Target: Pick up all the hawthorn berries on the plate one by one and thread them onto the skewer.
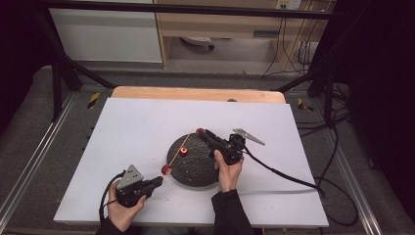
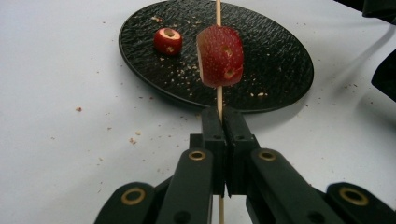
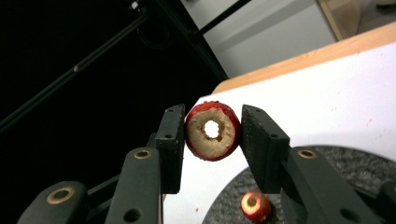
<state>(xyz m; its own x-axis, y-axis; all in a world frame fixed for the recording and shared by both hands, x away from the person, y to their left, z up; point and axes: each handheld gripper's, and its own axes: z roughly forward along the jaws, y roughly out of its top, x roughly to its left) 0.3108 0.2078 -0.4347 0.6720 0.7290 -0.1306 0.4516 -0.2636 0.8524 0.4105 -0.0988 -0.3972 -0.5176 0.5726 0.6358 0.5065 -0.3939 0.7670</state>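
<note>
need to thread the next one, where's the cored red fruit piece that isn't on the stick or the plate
It sits between the jaws of the right gripper, held up over the far rim of the black plate; in the high view the cored fruit piece is just beyond the plate.

a thin wooden skewer [image 2: 218, 100] slants above the black plate [image 2: 280, 70], one red cored fruit piece [image 2: 220, 56] threaded on it, another piece [image 3: 212, 131] held beyond the plate's far edge.
</note>
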